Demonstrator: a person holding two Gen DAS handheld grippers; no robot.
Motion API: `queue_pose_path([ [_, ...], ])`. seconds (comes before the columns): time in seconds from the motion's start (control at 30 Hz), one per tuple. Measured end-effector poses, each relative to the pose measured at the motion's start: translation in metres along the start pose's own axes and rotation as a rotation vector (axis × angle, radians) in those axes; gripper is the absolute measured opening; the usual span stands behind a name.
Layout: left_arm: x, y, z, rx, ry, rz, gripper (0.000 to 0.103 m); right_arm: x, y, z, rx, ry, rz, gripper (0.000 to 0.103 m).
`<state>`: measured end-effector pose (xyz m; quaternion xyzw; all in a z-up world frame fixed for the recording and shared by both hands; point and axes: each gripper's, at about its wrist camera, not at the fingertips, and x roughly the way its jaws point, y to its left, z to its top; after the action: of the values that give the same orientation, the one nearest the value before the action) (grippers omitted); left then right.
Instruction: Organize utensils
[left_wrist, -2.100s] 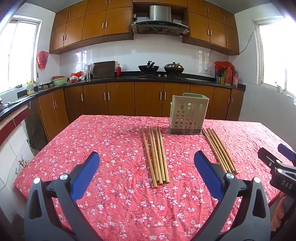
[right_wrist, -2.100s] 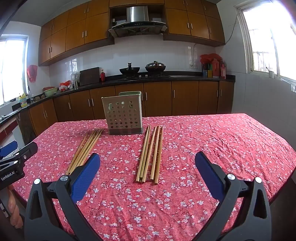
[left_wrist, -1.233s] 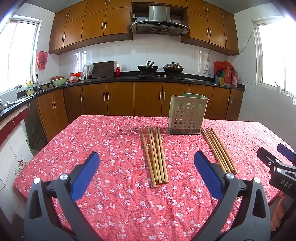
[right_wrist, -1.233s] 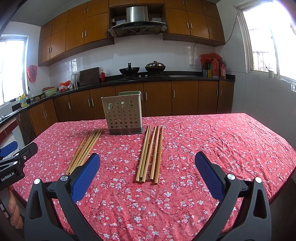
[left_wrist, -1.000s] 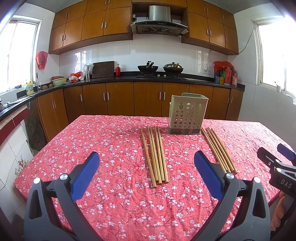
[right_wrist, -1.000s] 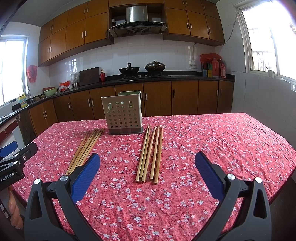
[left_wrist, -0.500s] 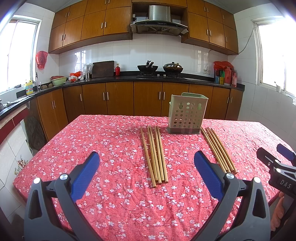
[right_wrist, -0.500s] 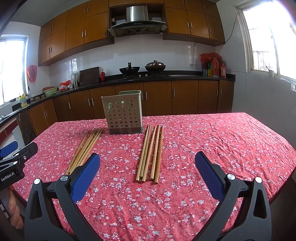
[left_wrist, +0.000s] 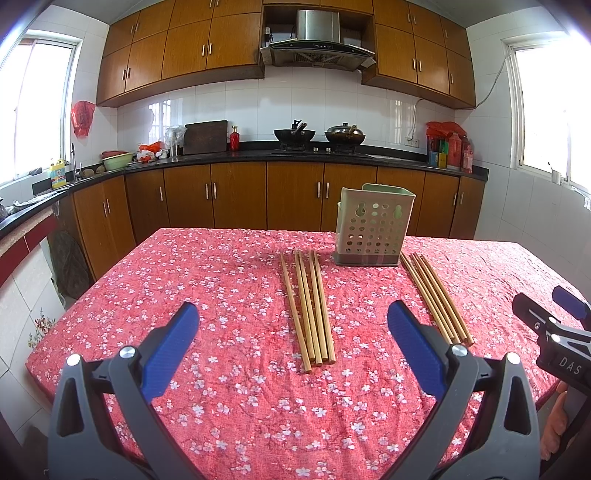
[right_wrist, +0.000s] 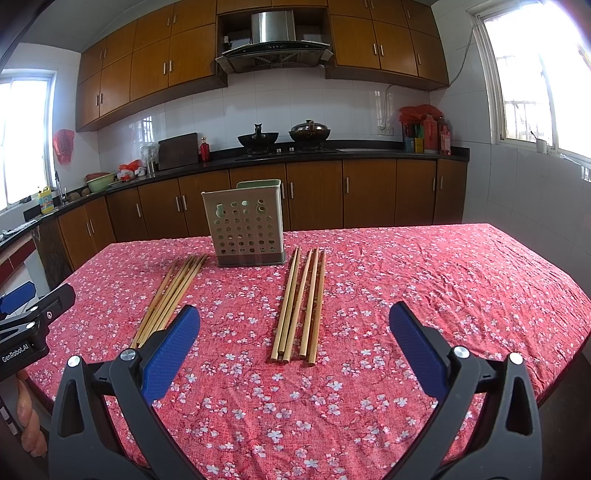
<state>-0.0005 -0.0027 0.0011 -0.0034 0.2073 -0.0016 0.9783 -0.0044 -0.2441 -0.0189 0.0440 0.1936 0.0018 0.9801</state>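
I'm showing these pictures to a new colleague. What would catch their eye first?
Probably the red floral tablecloth that fills the foreground, with two bundles of wooden chopsticks lying flat on it. Between their far ends stands a pale perforated utensil holder. At the bottom edge, the left gripper and right gripper gape open, empty.

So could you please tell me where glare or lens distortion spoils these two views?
Left wrist view: both windows blow out white and the counter bows; chopsticks stay sharp. Right wrist view: the right-hand window flares, corners darken, the table edge curves.
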Motion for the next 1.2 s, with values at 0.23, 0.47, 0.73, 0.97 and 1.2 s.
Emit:
queue_pose_path([
  [0.23, 0.0, 0.0, 0.0, -0.001, 0.001, 0.0, 0.099, 0.0, -0.001, 0.0, 0.0, 0.001, 0.0, 0.101],
  [0.47, 0.004, -0.003, -0.006, 0.001, 0.005, -0.002, 0.099, 0.0, -0.001, -0.001, 0.001, 0.002, 0.0, 0.101],
  [0.73, 0.017, 0.003, -0.007, -0.018, 0.05, 0.01, 0.099, 0.007, -0.006, -0.001, 0.024, 0.034, 0.009, 0.101],
  [0.97, 0.057, 0.026, -0.001, -0.052, 0.17, 0.096, 0.099, 0.056, -0.033, -0.002, 0.083, 0.176, -0.039, 0.101],
  [1.2, 0.111, 0.058, 0.005, -0.107, 0.304, 0.123, 0.099, 0.117, -0.047, 0.013, 0.107, 0.316, -0.065, 0.06],
])
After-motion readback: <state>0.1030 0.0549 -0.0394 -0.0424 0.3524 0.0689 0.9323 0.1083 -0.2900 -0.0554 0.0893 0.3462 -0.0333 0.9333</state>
